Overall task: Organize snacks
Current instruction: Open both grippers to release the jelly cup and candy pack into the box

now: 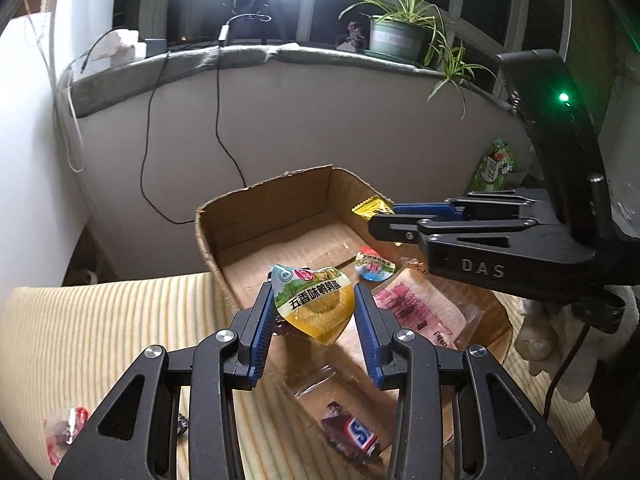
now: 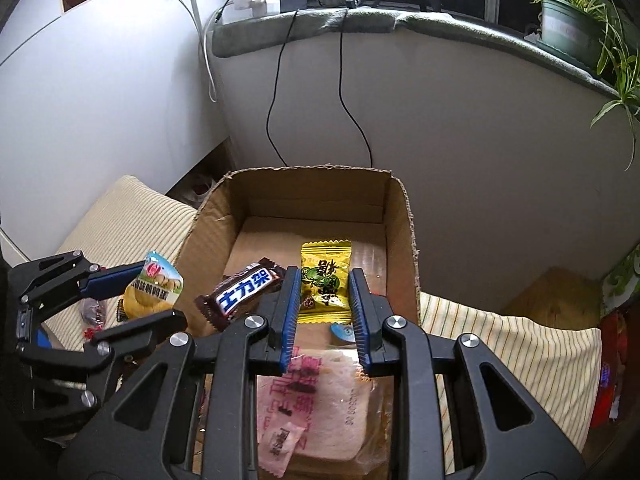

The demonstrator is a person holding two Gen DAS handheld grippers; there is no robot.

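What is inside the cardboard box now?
In the cardboard box: a sliced bread pack and a small round blue-lidded packet. The grippers' fingers cover part of the floor.

The green snack bag is half hidden behind the right gripper.

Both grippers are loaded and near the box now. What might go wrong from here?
1. The left gripper pinches the quail egg pack only by its edges, so it may slip out before it is over the cardboard box.
2. The right gripper with the yellow packet is close to the left one, so the two may collide.
3. The chocolate bar seems perched at the box wall and might get knocked out.
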